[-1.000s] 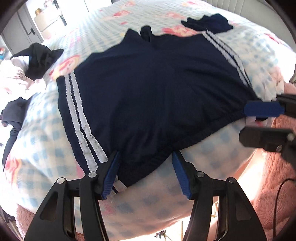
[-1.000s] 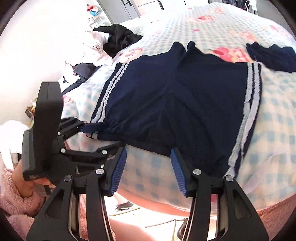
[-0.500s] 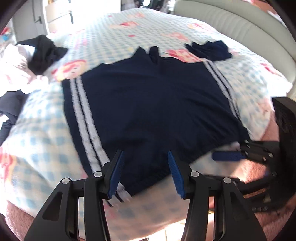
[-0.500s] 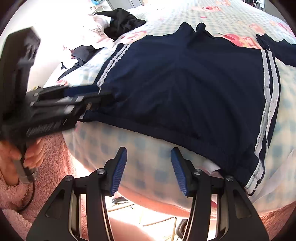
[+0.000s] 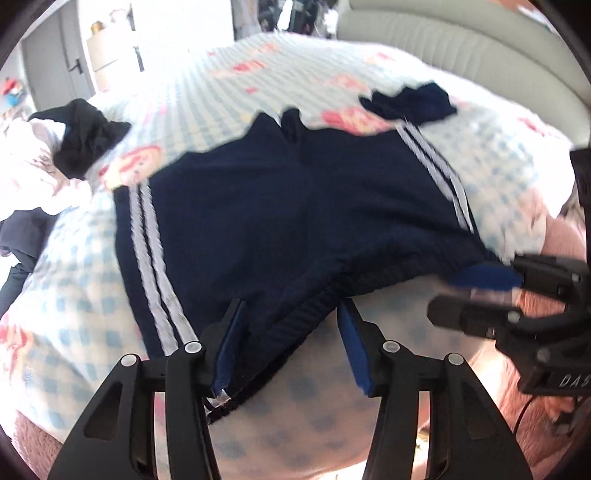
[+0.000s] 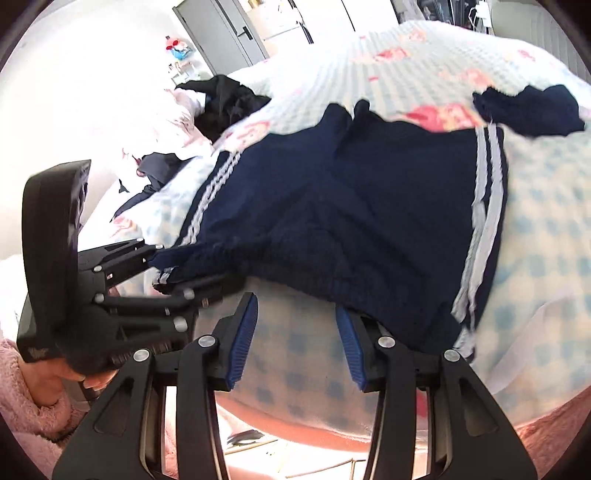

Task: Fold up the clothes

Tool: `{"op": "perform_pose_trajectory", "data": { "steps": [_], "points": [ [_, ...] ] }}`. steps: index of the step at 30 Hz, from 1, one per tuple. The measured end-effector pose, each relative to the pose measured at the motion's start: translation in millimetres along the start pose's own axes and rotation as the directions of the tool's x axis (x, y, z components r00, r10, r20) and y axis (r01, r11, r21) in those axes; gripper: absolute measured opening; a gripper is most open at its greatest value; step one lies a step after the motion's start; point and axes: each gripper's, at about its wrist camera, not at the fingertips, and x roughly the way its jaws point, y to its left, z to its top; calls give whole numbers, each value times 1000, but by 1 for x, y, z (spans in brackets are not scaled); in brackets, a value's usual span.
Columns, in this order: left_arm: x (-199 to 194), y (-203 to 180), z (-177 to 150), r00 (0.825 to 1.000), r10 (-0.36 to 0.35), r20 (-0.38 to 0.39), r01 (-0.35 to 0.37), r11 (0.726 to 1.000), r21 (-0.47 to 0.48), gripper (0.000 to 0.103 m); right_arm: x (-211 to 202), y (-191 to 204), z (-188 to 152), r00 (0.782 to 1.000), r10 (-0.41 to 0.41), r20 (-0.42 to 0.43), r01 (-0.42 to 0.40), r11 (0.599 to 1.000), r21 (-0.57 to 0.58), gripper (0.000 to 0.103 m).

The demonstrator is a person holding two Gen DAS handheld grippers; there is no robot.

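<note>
Shorts [image 5: 295, 221] lie flat at the bed's [image 5: 92, 280] near edge. Both claws, left [image 5: 288, 343] and right [image 6: 295, 332], gape at the waistband, closing but gripping nothing; next, pinch its corners.

Bedroom surroundings, away from the folding

A blue-and-white checked quilt with pink cartoon prints [image 5: 110, 291] covers the bed, over a pink fleecy blanket [image 6: 546, 439]; a cream padded headboard [image 5: 461, 48] curves behind, and a grey door [image 6: 218, 33] stands beyond.
</note>
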Motion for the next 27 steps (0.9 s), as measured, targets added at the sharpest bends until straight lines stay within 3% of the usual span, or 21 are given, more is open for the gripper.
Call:
{"op": "perform_pose_trajectory", "data": {
  "steps": [6, 13, 17, 19, 20, 22, 23, 24, 25, 26, 27],
  "points": [
    [-6, 19, 17, 998, -45, 53, 50, 994, -93, 52, -8, -4, 4, 999, -47, 15, 47, 999, 17, 46],
    [10, 22, 3, 1000, -7, -30, 4, 995, -95, 52, 9, 1, 13, 995, -100, -26, 100, 995, -13, 49],
    [21, 25, -9, 995, -34, -91, 25, 995, -101, 51, 3, 9, 15, 999, -12, -42, 12, 1000, -9, 49],
    [18, 26, -13, 994, -53, -93, 42, 993, -113, 51, -7, 8, 18, 998, 49, -27, -48, 998, 46, 49],
    [16, 28, -14, 994, -71, -87, 59, 989, -134, 51, -15, 6, 21, 998, 63, 6, -63, 995, 72, 49],
    [7, 34, -19, 988, -150, -43, 139, 973, -183, 51, -27, 2, 27, 998, 6, 65, -10, 998, 66, 52],
    [1, 37, -21, 981, -193, -15, 186, 961, -207, 51, -26, 0, 28, 997, -32, 66, 29, 999, 44, 53],
    [-8, 42, -22, 962, -268, 45, 271, 934, -234, 52, -23, -3, 29, 996, -69, 62, 68, 997, 23, 54],
    [-17, 48, -22, 943, -317, 99, 332, 908, -257, 53, -13, -9, 29, 995, -102, 21, 101, 995, 20, 54],
    [-21, 53, -22, 935, -329, 133, 354, 894, -274, 53, -1, -17, 26, 993, -110, -34, 111, 993, 39, 54],
    [-26, 59, -22, 925, -341, 167, 376, 880, -290, 53, 12, -28, 21, 993, -79, -84, 87, 992, 89, 54]
  ]
}}
